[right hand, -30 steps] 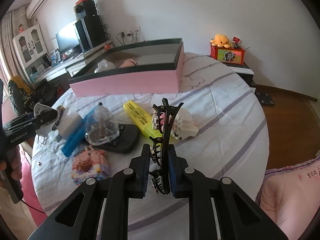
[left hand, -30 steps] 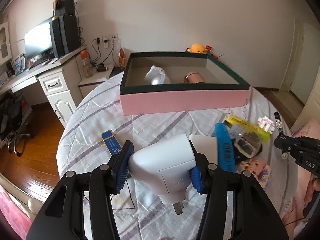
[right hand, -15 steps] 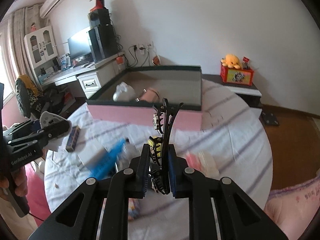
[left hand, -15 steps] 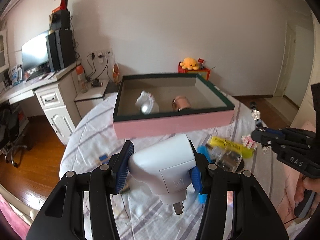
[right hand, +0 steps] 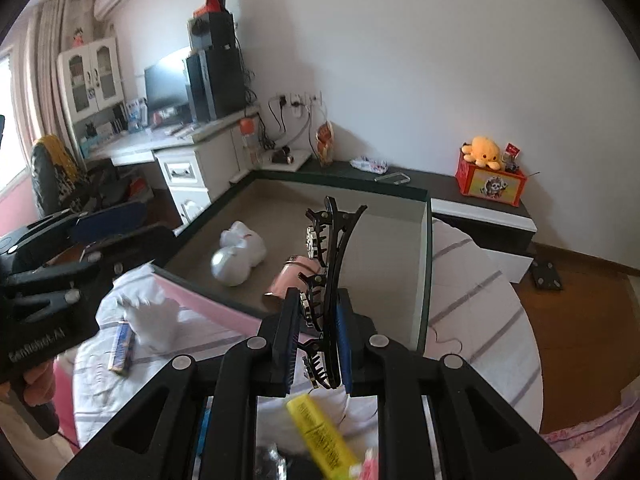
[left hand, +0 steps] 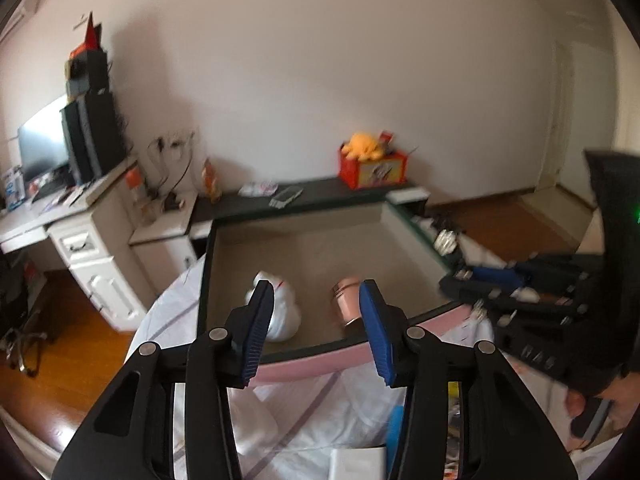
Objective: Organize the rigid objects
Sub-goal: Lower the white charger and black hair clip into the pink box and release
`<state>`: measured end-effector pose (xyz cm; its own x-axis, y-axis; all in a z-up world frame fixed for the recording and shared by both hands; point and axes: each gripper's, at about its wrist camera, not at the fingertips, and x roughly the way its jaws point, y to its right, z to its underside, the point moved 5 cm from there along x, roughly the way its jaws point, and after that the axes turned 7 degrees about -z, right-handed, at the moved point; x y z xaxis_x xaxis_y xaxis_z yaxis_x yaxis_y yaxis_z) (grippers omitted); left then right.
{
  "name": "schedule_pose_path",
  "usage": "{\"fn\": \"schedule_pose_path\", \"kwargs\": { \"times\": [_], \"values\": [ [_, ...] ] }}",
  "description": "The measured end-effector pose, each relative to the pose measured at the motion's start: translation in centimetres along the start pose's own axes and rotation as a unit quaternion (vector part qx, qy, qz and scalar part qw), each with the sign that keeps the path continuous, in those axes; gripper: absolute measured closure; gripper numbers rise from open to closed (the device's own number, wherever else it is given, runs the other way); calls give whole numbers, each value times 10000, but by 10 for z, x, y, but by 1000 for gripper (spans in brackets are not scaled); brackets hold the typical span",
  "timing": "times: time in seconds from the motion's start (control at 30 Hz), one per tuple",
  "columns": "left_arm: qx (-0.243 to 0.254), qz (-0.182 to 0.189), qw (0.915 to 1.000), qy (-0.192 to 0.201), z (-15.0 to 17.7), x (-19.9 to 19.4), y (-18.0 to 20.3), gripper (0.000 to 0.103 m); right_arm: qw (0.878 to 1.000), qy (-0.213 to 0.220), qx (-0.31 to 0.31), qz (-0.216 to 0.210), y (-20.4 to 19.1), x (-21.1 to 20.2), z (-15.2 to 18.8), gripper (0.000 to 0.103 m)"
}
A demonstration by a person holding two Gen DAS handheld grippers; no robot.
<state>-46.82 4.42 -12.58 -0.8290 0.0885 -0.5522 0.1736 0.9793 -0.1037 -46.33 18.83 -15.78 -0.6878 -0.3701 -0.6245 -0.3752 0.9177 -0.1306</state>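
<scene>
Gleaming toothed black hair clip (right hand: pixel 326 280)

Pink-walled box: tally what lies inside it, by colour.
White rounded figurine: 1
Rose-gold metal cup: 1
Total inside the pink-walled box: 2

Hair clip (right hand: pixel 334 280) was glossy black plastic w/ shiny metal bits; cup (left hand: pixel 347 304) looked brushed copper-pink metal; box (right hand: pixel 420 280) matt card inside; tablecloth (right hand: pixel 472 280) was soft striped cloth; floor (right hand: pixel 572 320) polished wood.
</scene>
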Motion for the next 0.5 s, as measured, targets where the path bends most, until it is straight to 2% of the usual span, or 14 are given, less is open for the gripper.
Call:
{"fn": "schedule_pose_path", "kwargs": {
  "times": [0.13, 0.2, 0.3, 0.4, 0.5],
  "values": [
    [-197, -161, 9994, -216, 29, 5, -24, 52, 9999, -97, -29, -110, 3, 6, 5, 86],
    [-327, -402, 9981, -322, 47, 6, -44, 39, 9998, -117, 24, -140, 6, 7, 9, 86],
    [-420, -600, 9958, -548, 73, 9, -63, 34, 9998, -124, 52, -146, 9, 8, 8, 86],
    [-580, -472, 9945, -732, 90, 15, -65, 25, 9998, -123, 67, -157, 9, 10, 7, 86],
    [-522, -338, 9941, -893, 98, 30, -54, 22, 9997, -170, 77, -161, 7, 14, 9, 86]
  ]
}}
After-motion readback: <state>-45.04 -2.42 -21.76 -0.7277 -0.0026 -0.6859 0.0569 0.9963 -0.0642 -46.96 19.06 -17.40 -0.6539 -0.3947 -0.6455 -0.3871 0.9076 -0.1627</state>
